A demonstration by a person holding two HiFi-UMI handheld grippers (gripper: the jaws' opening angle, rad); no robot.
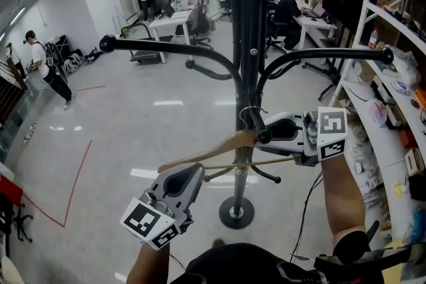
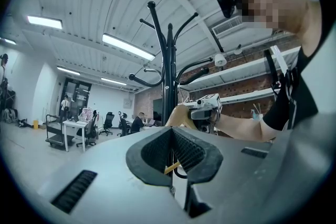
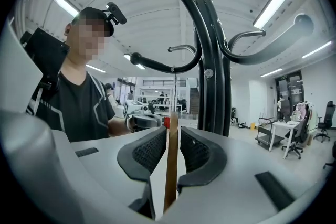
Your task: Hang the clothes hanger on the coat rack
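**While both claws are clamping the hanger, its hook is standing at the rack's post**

As the head view is showing, the wooden hanger (image 1: 213,151) is being carried in the air between the two grippers, just in front of the coat rack (image 1: 249,43). Its long axis is running from lower left to upper right, across the post rather than along it.

The left gripper (image 1: 188,174) is clenched on the lower left end. In its own view the jaws are standing almost together, with a sliver of wood (image 2: 172,167) showing between them. The right gripper (image 1: 271,132) is grasping the upper right end. In its view the jaws are pressing on both faces of the wood (image 3: 170,165), which is standing on edge.

The wire hook (image 1: 247,115) is rising from the hanger's middle and is lying just beside the post. The right gripper view is showing the wire (image 3: 174,86) immediately left of the post (image 3: 212,86). A ball-tipped peg (image 1: 264,136) is sitting directly at the right gripper's jaws, so the right hand is the nearer one to the hanging point.

Whether the hook is already over any peg cannot be told from these views. In my judgement, the coming move is depending on the right end guiding the hook over the peg while the left end is levelling the bar.
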